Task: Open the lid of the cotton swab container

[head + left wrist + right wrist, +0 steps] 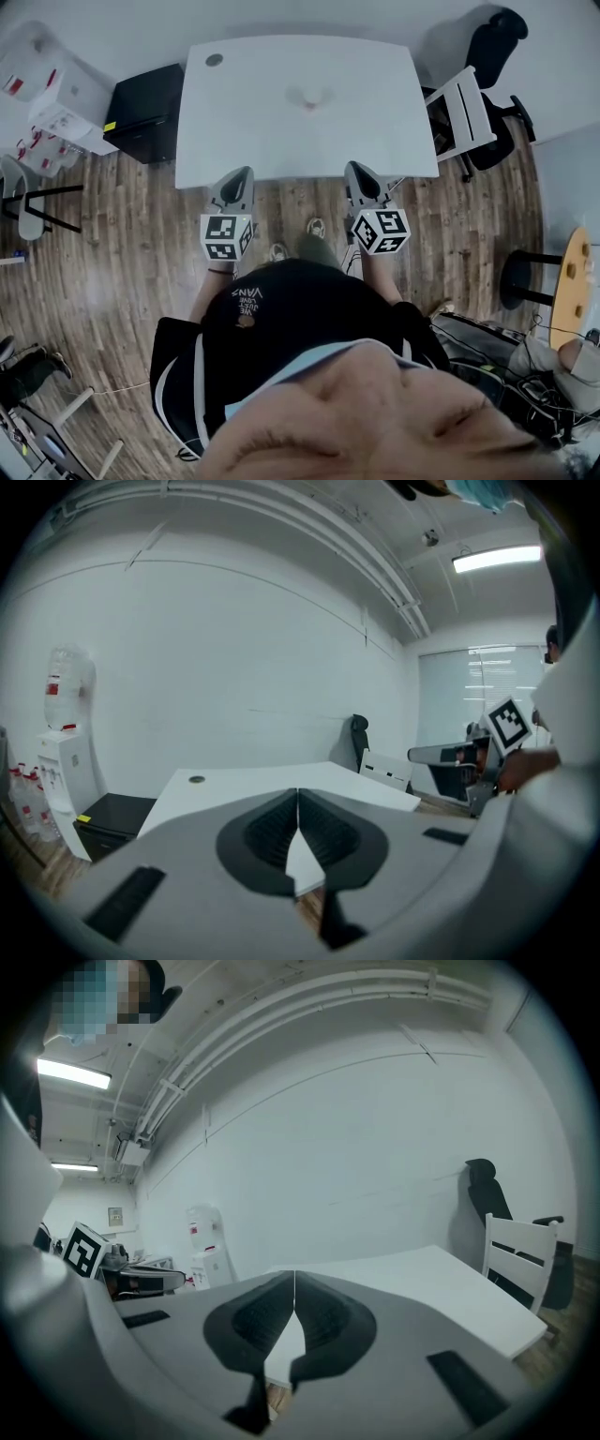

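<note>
A small, pale round container (pixel 309 97) stands on the white table (pixel 262 131), a little beyond its middle; I cannot make out its lid. Both grippers hover side by side over the wooden floor just short of the table's near edge, well away from the container. The left gripper (pixel 246 172) is shut with nothing in it, its jaws meeting in a thin line (pixel 298 799). The right gripper (pixel 354 168) is likewise shut and empty (pixel 294 1283). The container shows in neither gripper view. The left gripper view also catches the right gripper (pixel 441 754).
A black cabinet (pixel 145 112) and a water dispenser (pixel 66 103) stand left of the table. A white chair (pixel 464 112) and a black office chair (pixel 497 37) are at its right. A cable hole (pixel 215 59) marks the far left corner. A stool (pixel 28 202) is at far left.
</note>
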`<action>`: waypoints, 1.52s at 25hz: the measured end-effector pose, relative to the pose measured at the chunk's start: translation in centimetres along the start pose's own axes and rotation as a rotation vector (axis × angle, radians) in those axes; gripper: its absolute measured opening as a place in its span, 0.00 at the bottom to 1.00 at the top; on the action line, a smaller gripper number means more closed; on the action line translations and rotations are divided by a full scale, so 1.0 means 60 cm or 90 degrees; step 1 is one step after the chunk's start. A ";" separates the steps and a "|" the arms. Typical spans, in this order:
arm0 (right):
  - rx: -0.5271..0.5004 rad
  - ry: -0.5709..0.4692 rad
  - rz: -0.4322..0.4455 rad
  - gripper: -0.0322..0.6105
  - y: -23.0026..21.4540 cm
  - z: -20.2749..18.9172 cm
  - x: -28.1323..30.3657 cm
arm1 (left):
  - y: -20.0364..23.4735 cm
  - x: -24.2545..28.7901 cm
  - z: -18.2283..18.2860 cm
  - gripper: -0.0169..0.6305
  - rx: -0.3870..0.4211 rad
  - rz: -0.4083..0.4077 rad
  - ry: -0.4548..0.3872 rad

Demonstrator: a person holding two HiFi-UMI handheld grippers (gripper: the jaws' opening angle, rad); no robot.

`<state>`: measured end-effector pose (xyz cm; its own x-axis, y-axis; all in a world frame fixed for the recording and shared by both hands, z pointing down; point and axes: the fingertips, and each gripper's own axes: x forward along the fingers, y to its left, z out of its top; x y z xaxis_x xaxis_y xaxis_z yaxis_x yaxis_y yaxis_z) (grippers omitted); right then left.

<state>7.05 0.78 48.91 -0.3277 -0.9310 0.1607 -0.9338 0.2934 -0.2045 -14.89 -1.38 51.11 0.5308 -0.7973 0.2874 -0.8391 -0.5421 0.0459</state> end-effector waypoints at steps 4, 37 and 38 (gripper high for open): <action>0.000 0.005 0.010 0.07 -0.030 0.004 0.011 | -0.017 0.025 0.007 0.05 -0.001 0.006 -0.001; -0.010 0.043 0.137 0.07 -0.163 0.051 0.214 | -0.009 0.242 0.082 0.05 -0.023 0.079 -0.009; -0.009 0.042 0.133 0.07 -0.164 0.054 0.219 | -0.006 0.249 0.086 0.05 -0.021 0.074 -0.011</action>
<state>12.42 -15.06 49.90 -0.5222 -0.8338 0.1791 -0.8467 0.4817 -0.2260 -6.06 -14.49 50.43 0.4320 -0.8584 0.2768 -0.8980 -0.4377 0.0442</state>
